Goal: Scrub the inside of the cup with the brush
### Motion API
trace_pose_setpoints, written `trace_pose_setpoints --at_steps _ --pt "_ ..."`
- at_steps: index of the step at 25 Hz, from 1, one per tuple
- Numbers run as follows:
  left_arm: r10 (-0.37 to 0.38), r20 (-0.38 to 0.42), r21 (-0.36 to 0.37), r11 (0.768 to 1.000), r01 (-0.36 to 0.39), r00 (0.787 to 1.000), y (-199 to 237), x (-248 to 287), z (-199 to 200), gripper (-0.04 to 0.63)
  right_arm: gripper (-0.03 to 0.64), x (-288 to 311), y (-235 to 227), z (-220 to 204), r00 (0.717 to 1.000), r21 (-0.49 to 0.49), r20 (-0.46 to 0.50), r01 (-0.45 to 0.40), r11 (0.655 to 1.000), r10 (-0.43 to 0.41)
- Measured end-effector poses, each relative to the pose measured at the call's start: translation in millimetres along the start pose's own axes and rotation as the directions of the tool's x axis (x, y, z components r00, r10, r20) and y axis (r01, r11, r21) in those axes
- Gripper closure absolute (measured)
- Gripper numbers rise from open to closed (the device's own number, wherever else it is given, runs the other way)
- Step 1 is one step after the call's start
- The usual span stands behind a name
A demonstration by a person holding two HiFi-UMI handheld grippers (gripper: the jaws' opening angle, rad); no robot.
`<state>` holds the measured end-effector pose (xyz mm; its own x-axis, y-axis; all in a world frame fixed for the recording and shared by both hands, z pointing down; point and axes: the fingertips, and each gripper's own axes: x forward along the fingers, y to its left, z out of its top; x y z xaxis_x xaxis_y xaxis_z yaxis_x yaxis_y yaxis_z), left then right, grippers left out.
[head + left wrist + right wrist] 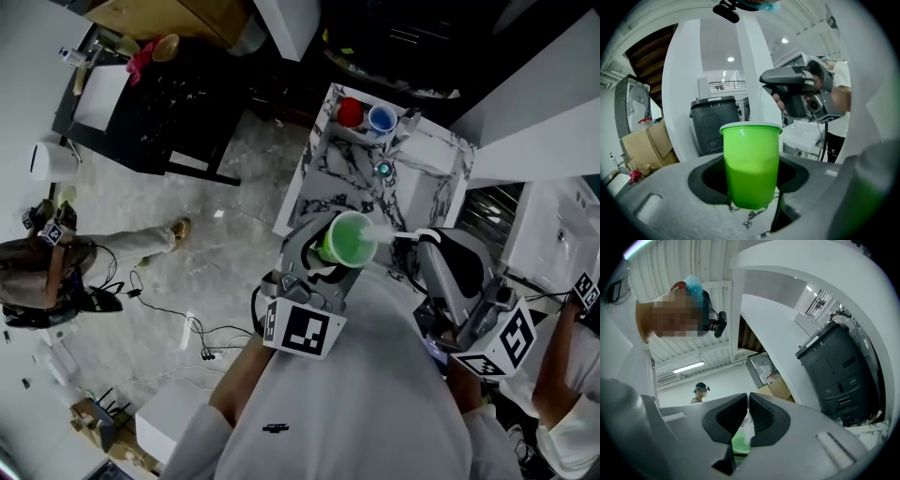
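Observation:
In the head view a green cup (348,239) is held up over the marble table, its mouth towards my head. My left gripper (328,247) is shut on the cup's wall; in the left gripper view the cup (751,161) stands upright between the jaws. My right gripper (419,240) is shut on the thin white brush handle (393,237), which reaches over the cup's rim. The brush head is hidden inside the cup. In the right gripper view the handle (746,420) is pinched between the ribbed pads, with the green cup (740,445) just beyond.
A marble-patterned table (417,192) carries a red cup (350,112), a blue cup (382,119) and a small teal thing (382,170). A person (56,272) stands at the left on the floor, another (567,384) at the right. A dark bin (715,124) stands behind.

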<state>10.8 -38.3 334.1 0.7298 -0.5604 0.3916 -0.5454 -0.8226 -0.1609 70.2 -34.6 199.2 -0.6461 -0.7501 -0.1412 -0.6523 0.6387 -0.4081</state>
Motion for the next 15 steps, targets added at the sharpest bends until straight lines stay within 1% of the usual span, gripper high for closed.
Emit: trace_pose_setpoints --at_steps 3,8,12,15 --pt "-0.004 0.000 0.010 1.000 0.004 1.000 1 3 4 0.336 0.597 6 -2 1 1.000 0.005 -0.011 -0.019 1.000 0.019" --pt "-0.022 0.005 0.031 0.999 0.022 1.000 0 8 6 0.336 0.597 17 1 -3 0.997 -0.027 -0.049 -0.059 0.998 0.058" --pt "-0.033 0.003 0.015 0.999 0.033 0.999 -4 8 4 0.336 0.597 24 4 -15 0.991 -0.041 -0.096 -0.096 0.994 0.092" --pt "-0.039 0.005 0.013 0.999 0.039 0.999 -9 8 5 0.336 0.597 28 2 -20 0.989 -0.047 -0.108 -0.105 0.993 0.099"
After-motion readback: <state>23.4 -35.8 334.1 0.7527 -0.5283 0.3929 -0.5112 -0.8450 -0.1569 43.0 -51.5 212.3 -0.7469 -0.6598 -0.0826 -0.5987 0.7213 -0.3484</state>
